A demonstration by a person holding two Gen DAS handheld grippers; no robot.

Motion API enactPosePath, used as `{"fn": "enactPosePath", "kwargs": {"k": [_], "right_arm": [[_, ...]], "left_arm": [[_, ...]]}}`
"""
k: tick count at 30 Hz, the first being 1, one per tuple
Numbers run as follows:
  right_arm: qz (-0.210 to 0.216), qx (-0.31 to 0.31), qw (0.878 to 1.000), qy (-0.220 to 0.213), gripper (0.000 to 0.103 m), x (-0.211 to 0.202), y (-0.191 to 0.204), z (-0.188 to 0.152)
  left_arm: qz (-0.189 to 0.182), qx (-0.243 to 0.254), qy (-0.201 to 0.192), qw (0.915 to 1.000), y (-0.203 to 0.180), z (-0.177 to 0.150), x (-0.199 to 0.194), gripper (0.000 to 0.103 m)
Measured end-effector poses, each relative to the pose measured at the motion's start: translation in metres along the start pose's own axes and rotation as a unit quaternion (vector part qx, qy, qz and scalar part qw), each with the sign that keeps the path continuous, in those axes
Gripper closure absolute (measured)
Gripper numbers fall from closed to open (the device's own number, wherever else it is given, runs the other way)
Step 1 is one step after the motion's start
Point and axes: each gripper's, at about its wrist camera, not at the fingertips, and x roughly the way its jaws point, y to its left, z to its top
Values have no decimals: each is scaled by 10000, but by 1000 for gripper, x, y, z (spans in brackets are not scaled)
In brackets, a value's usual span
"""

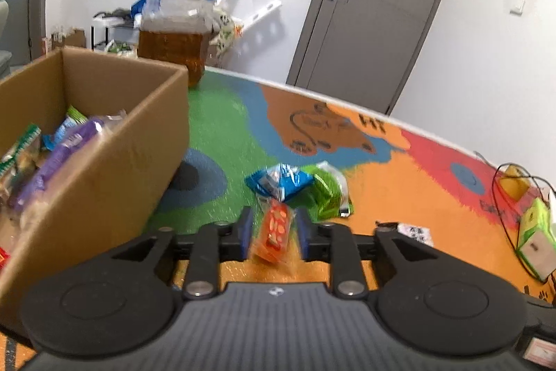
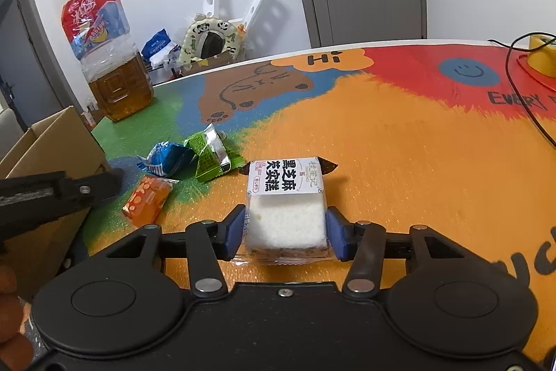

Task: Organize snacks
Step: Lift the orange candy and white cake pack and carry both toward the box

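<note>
L tongs (image 1: 272, 228): orange snack pkt (image 1: 274, 232) sits right between my blue pads, long axis running along the fingers, away from me. Jaws look slack around it; gaps show both sides, so I read it as not clamped, pkt lying on the mat (image 1: 399, 197). View is blurred, so low confidence.

R tongs (image 2: 285, 228): white cake pkt (image 2: 286, 207) between the pads, label end pointing fwd past the tips. Left pad touches the wrapper, right pad just beside it. I judge the jaws not pressing yet.

Key relation: cardboard box (image 1: 104, 169) lies to the left of L tongs, close by; well left of R tongs. So L is the nearer hand for the drop, R must cross over the blue pkt (image 2: 166, 159) and green pkt (image 2: 208, 155), which lie fwd-left of R, just ahead of L.
</note>
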Motion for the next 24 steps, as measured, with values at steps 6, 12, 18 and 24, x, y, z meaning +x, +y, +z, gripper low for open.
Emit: {"fn": "enactPosePath", "kwargs": {"k": [6, 12, 18, 24], "right_arm": [[11, 136, 9998, -113, 54, -7, -5, 0], [64, 232, 9996, -155, 54, -9, -9, -2], [152, 279, 9992, -230, 55, -15, -8, -1], [245, 271, 9986, -380, 55, -27, -2, 3]], "left_arm": [[118, 219, 90, 9996, -7, -6, 19, 65], [202, 307, 196, 9991, -6, -13, 34, 66], [126, 314, 125, 9993, -4, -14, 35, 80], [-94, 261, -4, 9996, -6, -11, 15, 83]]}}
